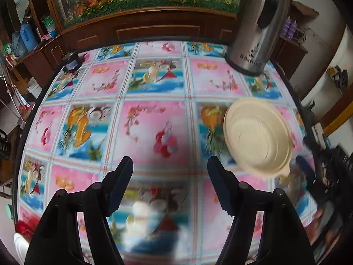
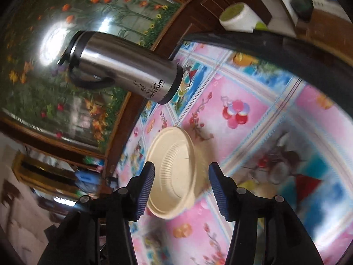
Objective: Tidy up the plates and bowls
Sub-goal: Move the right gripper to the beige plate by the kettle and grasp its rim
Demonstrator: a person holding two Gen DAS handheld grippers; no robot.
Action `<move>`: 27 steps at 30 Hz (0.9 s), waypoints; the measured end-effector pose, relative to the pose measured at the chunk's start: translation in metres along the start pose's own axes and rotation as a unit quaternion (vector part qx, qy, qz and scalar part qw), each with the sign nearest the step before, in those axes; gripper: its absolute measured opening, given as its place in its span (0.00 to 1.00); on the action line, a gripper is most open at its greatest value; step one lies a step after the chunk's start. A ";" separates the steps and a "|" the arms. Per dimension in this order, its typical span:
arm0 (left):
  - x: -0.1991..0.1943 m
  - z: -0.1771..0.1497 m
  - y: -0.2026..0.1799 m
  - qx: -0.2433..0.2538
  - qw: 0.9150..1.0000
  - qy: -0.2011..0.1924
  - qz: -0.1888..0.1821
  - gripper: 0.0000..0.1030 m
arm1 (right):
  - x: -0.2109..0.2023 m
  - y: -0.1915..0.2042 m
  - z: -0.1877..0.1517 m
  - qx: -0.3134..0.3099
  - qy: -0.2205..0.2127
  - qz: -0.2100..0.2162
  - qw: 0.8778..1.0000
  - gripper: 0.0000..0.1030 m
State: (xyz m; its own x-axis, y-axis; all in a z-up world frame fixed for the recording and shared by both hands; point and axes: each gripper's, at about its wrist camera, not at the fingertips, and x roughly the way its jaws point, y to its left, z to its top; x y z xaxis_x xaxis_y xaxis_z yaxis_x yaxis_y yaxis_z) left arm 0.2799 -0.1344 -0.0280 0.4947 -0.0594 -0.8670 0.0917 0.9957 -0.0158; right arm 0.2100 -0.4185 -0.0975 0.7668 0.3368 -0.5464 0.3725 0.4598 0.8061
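Observation:
A cream plate (image 1: 257,137) with a ribbed inner wall lies on the table with the pink and blue patterned cloth (image 1: 154,121), to the right of my left gripper (image 1: 171,165). The left gripper is open and empty above the cloth. In the right wrist view the same plate (image 2: 174,174) lies just ahead of my right gripper (image 2: 182,176), which is open and rolled sideways, its fingers wide apart on either side of the plate's near part. Whether a fingertip touches the plate I cannot tell.
A steel thermos jug (image 1: 258,24) with a black handle stands at the table's far right; it also shows in the right wrist view (image 2: 123,75). A wooden cabinet (image 1: 154,26) with a flower mural runs behind the table. A small dark box (image 1: 71,63) sits at the far left edge.

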 end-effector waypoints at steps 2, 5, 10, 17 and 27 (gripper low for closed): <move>0.009 0.010 -0.005 -0.005 1.000 0.006 -0.003 0.67 | 0.005 0.001 -0.003 -0.017 -0.005 -0.012 1.000 0.53; 0.025 0.019 -0.013 -0.018 1.000 0.010 -0.005 0.67 | 0.013 0.005 -0.007 -0.042 0.007 -0.007 0.999 0.53; 0.043 0.022 -0.028 -0.032 0.999 0.017 -0.018 0.67 | 0.016 0.000 -0.010 -0.037 0.012 0.000 0.999 0.53; 0.055 0.020 -0.041 -0.053 0.997 0.019 -0.056 0.67 | 0.014 -0.007 -0.008 -0.023 0.007 0.011 1.000 0.53; 0.068 0.014 -0.058 -0.045 0.995 0.035 -0.083 0.67 | 0.020 -0.008 -0.009 -0.020 0.009 0.021 1.000 0.52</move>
State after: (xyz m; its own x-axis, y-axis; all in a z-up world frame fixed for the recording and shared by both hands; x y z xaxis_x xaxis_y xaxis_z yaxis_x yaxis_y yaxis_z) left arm 0.3198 -0.1971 -0.0790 0.4169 -0.2209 -0.8817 0.0874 0.9753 -0.2030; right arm 0.2174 -0.4075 -0.1166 0.7714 0.3705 -0.5173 0.3193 0.4778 0.8184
